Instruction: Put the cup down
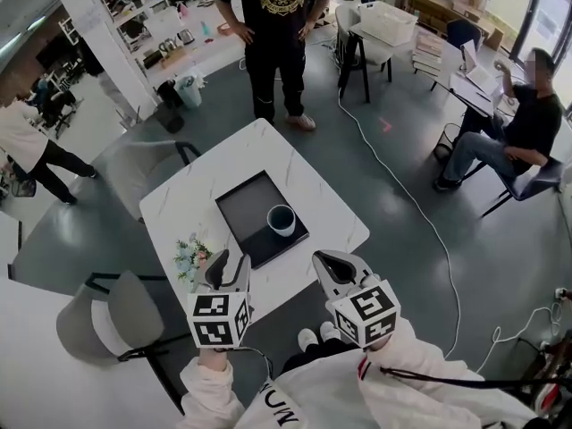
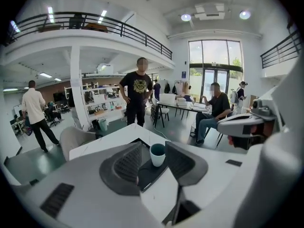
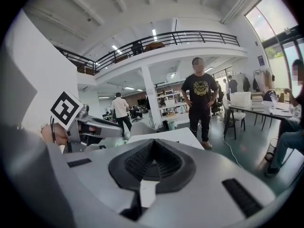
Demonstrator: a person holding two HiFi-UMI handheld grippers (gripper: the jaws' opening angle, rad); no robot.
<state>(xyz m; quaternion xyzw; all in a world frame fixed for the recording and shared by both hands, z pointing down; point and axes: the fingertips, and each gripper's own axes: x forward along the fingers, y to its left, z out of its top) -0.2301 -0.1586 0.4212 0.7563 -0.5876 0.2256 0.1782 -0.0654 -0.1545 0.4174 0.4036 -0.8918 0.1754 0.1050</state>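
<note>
**Head view.** The cup [image 1: 281,220] stands upright on the dark tray [image 1: 243,213], toward the tray's right-hand edge. The tray lies on the white table [image 1: 188,208]. The left gripper [image 1: 227,264] and the right gripper [image 1: 332,263] are held over the near side of the table, apart from each other, and neither touches the cup. Judgement: the placing step appears complete, and all that is left is to keep both grippers off the cup. A small bunch of flowers [image 1: 189,256] sits on the table just beside the left gripper. It is the nearest item that a careless sweep could catch. A grey chair [image 1: 94,320] stands at the near left. A standing person [image 1: 273,25] is beyond the far end of the table, and a seated person [image 1: 514,137] is well apart at the right. A cable [image 1: 402,186] runs across the floor, clear of the table.

**Left gripper view.** The jaws are spread and nothing sits between the pads. The cup [image 2: 157,155] shows through the gap, but it is farther off on the tray [image 2: 150,173] and not gripped.

**Right gripper view.** The right gripper [image 3: 152,146] has its jaws pressed together at the tips, and they pinch nothing. The cup does not show in this view.
</note>
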